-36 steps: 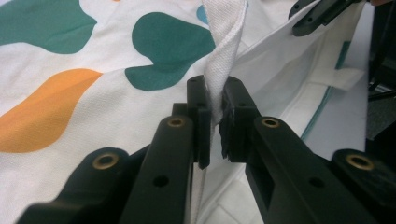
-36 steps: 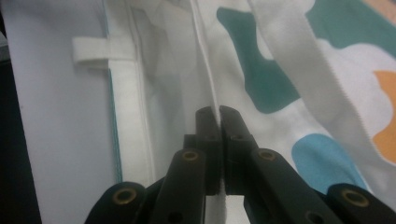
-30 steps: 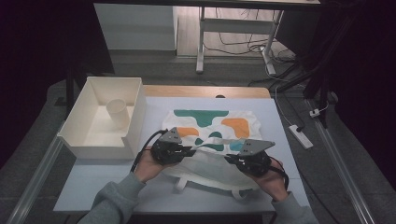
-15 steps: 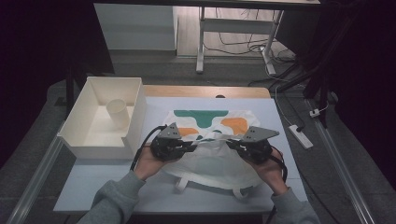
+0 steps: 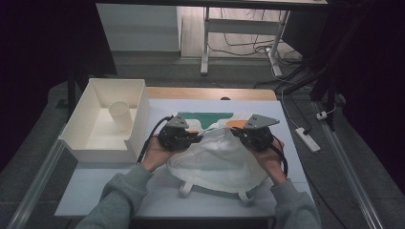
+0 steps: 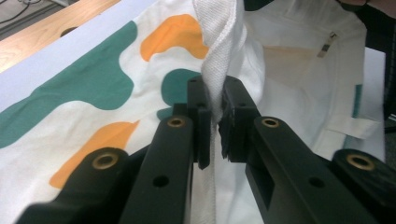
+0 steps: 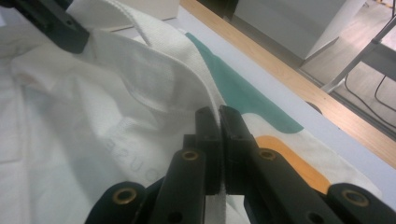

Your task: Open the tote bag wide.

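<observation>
A white table (image 5: 95, 191) spans the frame's centre. On it lies a white cloth bag (image 5: 219, 162) (green and orange patches), folded lower centre. The left gripper (image 5: 193, 138) and right gripper (image 5: 237, 134) each pinch its webbing edge.

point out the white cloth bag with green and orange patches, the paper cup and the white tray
white cloth bag with green and orange patches (image 5: 215, 160): high view, plain folded-over middle
pale paper cup (image 5: 120, 116): high view, side wall
white rectangular tray (image 5: 98, 153): high view, near wall
</observation>
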### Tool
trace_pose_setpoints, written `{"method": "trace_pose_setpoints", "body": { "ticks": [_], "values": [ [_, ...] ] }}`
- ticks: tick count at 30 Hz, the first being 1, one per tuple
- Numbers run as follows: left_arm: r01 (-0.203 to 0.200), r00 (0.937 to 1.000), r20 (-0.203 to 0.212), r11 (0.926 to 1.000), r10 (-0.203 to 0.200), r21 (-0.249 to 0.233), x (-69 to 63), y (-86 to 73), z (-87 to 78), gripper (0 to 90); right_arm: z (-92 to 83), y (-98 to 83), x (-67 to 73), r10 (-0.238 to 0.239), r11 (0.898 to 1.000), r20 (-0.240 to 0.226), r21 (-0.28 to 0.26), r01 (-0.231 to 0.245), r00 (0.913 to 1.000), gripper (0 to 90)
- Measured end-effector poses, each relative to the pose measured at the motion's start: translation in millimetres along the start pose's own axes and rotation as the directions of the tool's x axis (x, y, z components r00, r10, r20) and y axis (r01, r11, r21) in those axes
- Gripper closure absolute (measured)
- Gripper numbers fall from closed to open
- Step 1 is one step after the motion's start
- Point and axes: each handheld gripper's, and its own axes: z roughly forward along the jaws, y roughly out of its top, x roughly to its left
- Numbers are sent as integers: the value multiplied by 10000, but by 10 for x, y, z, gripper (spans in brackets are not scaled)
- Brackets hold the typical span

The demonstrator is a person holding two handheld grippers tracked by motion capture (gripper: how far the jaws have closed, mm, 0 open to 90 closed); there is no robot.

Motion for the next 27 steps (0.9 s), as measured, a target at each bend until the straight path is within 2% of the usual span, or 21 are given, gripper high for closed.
{"method": "trace_pose_setpoints", "body": {
  "ticks": [1, 4, 7, 12, 18, 22, 27],
  "values": [
    [72, 10000, -3, 10000, -72, -8, 21, -3, 14, 828, 0, 0, 0, 0, 10000, 0, 0, 0, 10000, 873],
    [216, 9997, -77, 9997, -215, 89, 66, -23, 70, 828, 155, -28, -81, 298, 9995, -80, 78, -297, 9995, 873],
    [303, 9995, -91, 9994, -301, 152, 96, -34, 115, 828, 230, -61, -112, 340, 9992, -67, 207, -339, 9994, 873],
    [309, 9994, -141, 9992, -306, 262, 120, -51, 159, 828, 279, -119, -143, 516, 9982, -257, 328, -508, 9983, 873],
    [437, 9988, -256, 9985, -428, 330, 185, -78, 208, 828, 366, -138, -145, 258, 9983, -91, 532, -253, 9996, 873],
    [658, 9974, -305, 9972, -647, 354, 270, -98, 276, 828, 443, -161, -178, 285, 9977, -67, 616, -280, 9996, 873],
    [924, 9951, -399, 9938, -900, 626, 377, -154, 401, 828, 645, -251, -229, 471, 9932, -100, 1073, -458, 9988, 872]
  ]
}}
